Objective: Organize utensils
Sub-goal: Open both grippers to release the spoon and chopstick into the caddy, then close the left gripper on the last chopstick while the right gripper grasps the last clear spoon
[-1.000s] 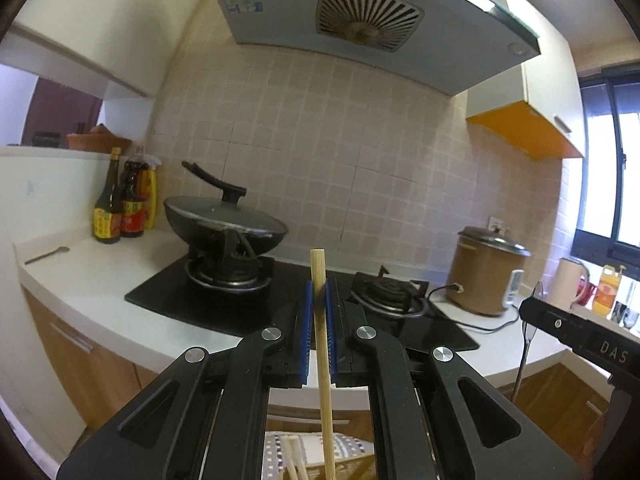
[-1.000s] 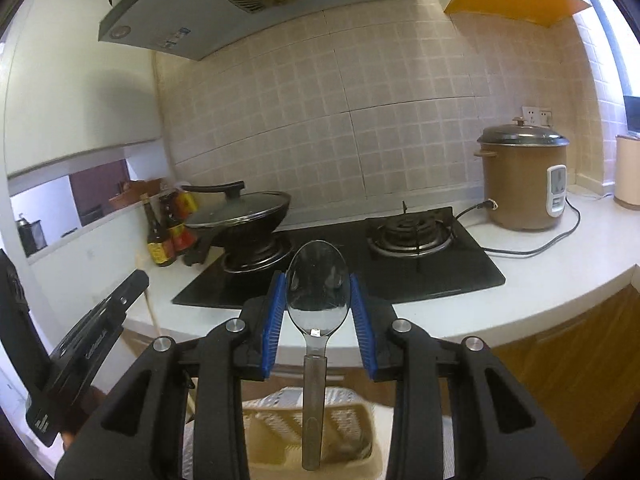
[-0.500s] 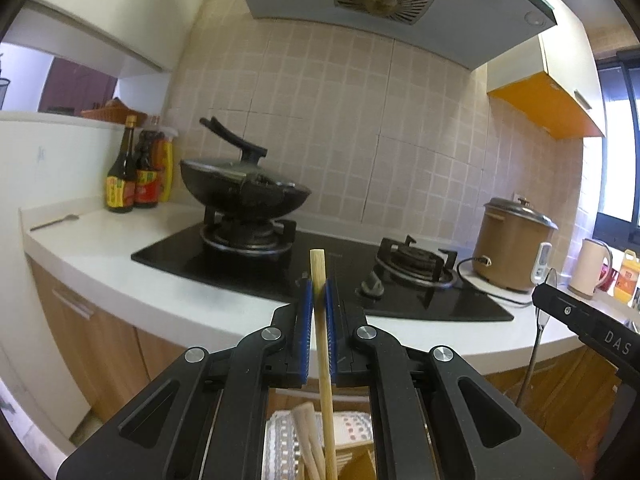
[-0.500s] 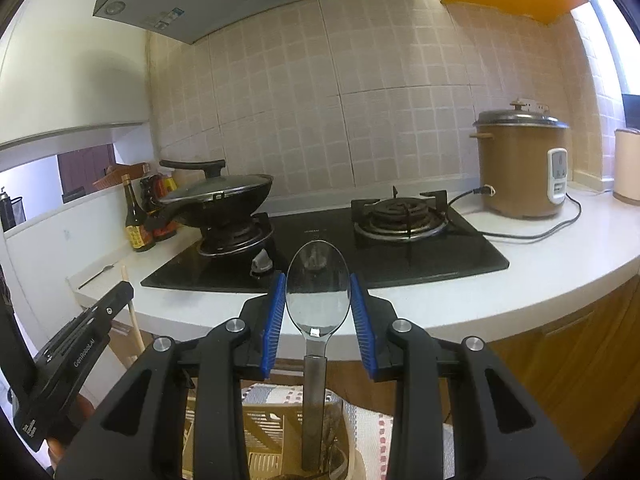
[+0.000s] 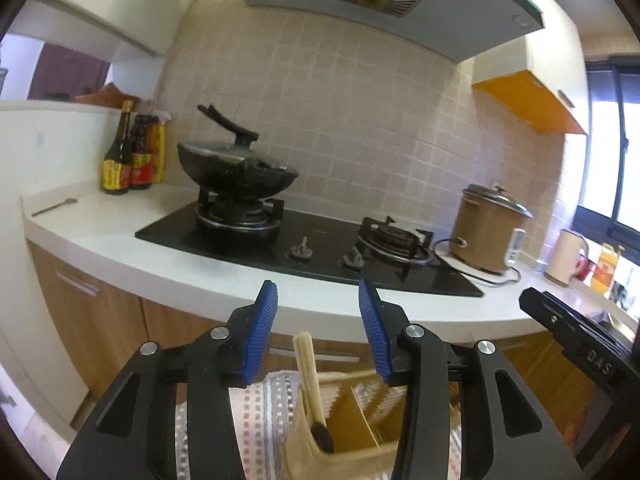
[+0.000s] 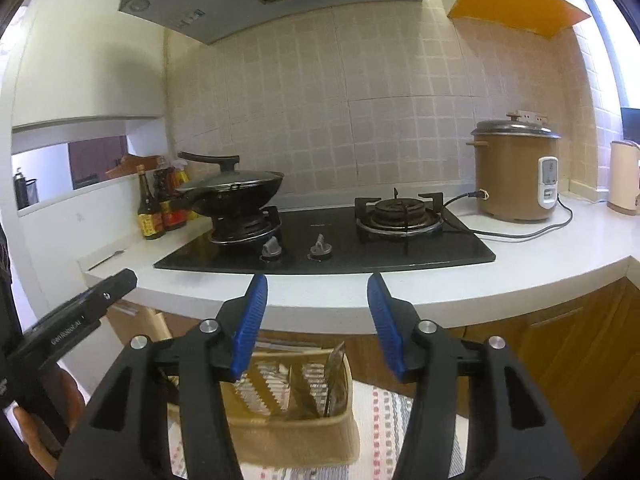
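Note:
My left gripper [image 5: 318,312] is open and empty above a tan slotted utensil holder [image 5: 352,420]. Wooden chopsticks [image 5: 310,376] stand tilted in the holder's left compartment. My right gripper [image 6: 316,304] is open and empty above the same holder [image 6: 288,396]. A metal spoon [image 6: 334,376] stands in its right compartment, handle down. The right gripper's body [image 5: 580,340] shows at the right of the left wrist view; the left gripper's body [image 6: 72,320] shows at the left of the right wrist view.
The holder stands on a striped cloth [image 6: 392,412]. Ahead is a white counter [image 5: 120,240] with a black gas hob [image 5: 304,240], a lidded wok [image 5: 236,168], sauce bottles [image 5: 128,156], a brown rice cooker [image 5: 492,232] and a small utensil [image 5: 54,207].
Both grippers have opened. The chopstick dropped from the left gripper into the holder's left compartment. The spoon dropped from the right gripper into the right compartment.

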